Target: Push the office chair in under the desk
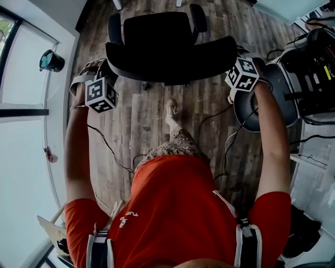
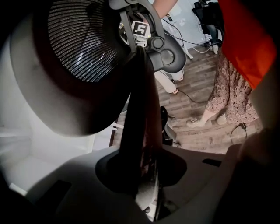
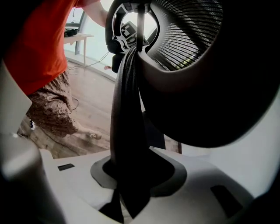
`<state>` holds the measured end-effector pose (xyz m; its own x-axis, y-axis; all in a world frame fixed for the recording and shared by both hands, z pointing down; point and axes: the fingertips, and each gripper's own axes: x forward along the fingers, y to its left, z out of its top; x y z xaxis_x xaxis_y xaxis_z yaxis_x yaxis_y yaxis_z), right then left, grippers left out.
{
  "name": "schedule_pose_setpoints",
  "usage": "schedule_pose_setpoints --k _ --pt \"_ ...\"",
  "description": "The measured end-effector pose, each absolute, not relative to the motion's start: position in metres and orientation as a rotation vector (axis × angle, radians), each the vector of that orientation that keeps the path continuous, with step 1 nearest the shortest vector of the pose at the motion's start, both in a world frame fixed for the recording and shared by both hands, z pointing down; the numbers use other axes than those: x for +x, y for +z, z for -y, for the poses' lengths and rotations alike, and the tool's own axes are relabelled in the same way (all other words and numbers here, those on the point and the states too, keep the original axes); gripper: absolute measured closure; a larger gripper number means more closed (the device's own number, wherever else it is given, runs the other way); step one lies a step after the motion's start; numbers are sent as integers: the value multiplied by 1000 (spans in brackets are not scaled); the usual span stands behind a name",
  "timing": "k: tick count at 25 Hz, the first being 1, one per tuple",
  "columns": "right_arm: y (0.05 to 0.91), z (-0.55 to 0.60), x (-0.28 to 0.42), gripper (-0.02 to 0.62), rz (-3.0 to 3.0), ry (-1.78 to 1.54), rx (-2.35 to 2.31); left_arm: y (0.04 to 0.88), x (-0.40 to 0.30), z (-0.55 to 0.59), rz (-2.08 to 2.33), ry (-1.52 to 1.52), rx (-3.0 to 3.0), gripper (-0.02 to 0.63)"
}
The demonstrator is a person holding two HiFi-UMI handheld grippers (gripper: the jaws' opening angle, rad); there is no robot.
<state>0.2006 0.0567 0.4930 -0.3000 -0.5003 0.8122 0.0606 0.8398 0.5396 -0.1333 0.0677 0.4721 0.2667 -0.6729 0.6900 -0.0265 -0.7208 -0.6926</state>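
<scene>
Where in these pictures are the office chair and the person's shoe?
office chair point(image 1: 172, 60), head view, on the top of its black backrest.
shoe point(image 1: 171, 109), head view, on its upper.

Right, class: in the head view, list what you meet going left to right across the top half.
Teal-and-black object → left gripper → office chair → right gripper → dark round seat.

Looks like an office, perhaps a tech workroom. Wood-plank floor strewn with cables. Black mesh-backed chair at top centre, second chair at the right, next to dark wired-up gear along the right edge. Pale desk in the upper right corner, tall window down the left side.
</scene>
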Motion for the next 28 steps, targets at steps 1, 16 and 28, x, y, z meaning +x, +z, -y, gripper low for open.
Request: schedule_pose_setpoints --k 1,16,28 --pt "494 -49 196 454 1803 -575 334 473 -137 -61 -634 -1491 -1977 514" --pt "486 106 152 458 1818 -578 298 465 -176 94 -654 -1510 -1990 508" --pt "489 240 138 459 1831 -606 281 471 -193 220 -686 -1554 -1976 509"
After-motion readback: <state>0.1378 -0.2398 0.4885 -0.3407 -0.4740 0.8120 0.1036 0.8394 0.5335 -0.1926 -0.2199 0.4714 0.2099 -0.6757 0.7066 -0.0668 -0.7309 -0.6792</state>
